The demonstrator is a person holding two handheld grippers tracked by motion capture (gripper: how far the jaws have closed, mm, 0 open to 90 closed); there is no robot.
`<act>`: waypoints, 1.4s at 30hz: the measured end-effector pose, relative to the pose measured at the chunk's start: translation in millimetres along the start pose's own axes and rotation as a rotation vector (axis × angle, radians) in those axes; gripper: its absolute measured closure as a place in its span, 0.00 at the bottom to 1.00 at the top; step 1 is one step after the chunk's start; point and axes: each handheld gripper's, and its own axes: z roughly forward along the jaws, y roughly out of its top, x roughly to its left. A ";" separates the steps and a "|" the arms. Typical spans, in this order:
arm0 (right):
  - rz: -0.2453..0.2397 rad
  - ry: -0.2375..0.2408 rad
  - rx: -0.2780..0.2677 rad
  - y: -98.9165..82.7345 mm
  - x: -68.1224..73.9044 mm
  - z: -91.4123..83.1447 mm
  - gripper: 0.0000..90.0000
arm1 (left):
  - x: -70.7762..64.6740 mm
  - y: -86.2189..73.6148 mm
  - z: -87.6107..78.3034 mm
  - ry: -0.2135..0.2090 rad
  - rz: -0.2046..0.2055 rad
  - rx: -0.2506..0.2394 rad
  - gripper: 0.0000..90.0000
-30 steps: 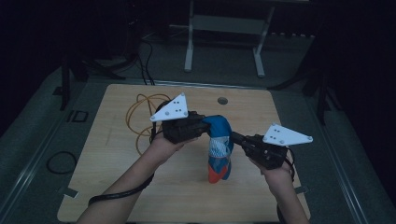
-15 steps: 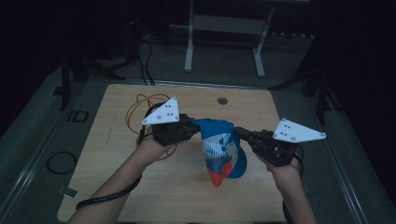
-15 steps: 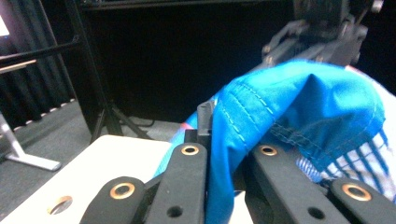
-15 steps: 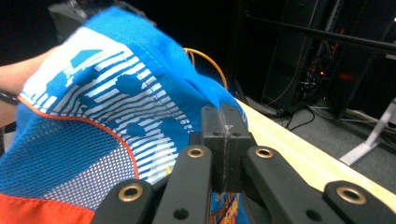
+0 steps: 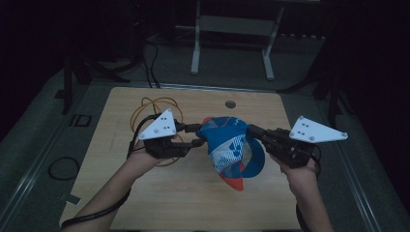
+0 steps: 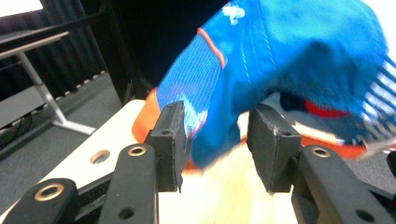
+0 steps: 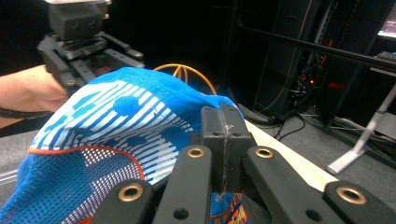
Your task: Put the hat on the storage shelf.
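A blue cap (image 5: 232, 145) with white stripes, mesh panels and orange trim hangs above the wooden table (image 5: 145, 193). My right gripper (image 5: 252, 131) is shut on the cap's right edge; in the right gripper view its jaws (image 7: 224, 126) are pressed together on the blue fabric (image 7: 116, 116). My left gripper (image 5: 197, 135) is at the cap's left side. In the left gripper view its jaws (image 6: 219, 140) stand apart around a fold of the cap (image 6: 289, 56), with gaps beside the cloth. The left gripper (image 7: 79, 32) also appears beyond the cap in the right gripper view.
An orange cable loop (image 5: 154, 104) lies on the table behind the left hand. A round hole (image 5: 230, 104) sits near the table's far edge. A white desk frame (image 5: 232, 43) stands on the floor beyond the table.
The cap has risen from hanging upright near the table to being spread sideways between the grippers. Both hands have moved apart, the left one leftward and the right one rightward.
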 end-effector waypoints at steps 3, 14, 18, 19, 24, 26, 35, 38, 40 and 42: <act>0.004 -0.008 0.000 0.9 -1.6 0.1 1.00 | -0.9 -4.8 -7.5 0.035 -0.013 0.034 0.61; 0.008 -0.006 -0.021 14.3 -5.9 10.1 1.00 | -10.8 -35.4 -52.3 0.212 -0.120 -0.045 0.24; -0.004 -0.008 -0.028 23.4 -5.5 21.3 1.00 | -15.7 -58.1 -67.3 0.315 -0.135 -0.042 0.12; -0.006 -0.007 -0.026 25.8 -5.5 24.7 1.00 | -17.4 -64.3 -69.2 0.338 -0.142 -0.029 0.09; -0.004 0.005 -0.032 38.7 -6.4 44.8 1.00 | -28.1 -98.4 -74.8 0.481 -0.184 0.007 0.03; -0.002 0.006 -0.033 40.7 -6.5 48.2 1.00 | -30.3 -106.5 -75.9 0.494 -0.201 0.008 0.03; 0.006 0.034 -0.029 68.0 -8.2 103.2 1.00 | -55.1 -169.9 -72.1 0.678 -0.224 0.085 0.01; 0.011 0.050 -0.023 74.0 -7.5 121.4 1.00 | -57.1 -181.7 -72.3 0.673 -0.239 0.064 0.01; 0.012 0.056 -0.015 76.8 -6.2 133.0 1.00 | -56.6 -190.0 -72.2 0.699 -0.259 0.082 0.01; 0.010 0.056 -0.010 78.3 -4.5 144.7 1.00 | -54.6 -198.6 -71.5 0.699 -0.284 0.118 0.01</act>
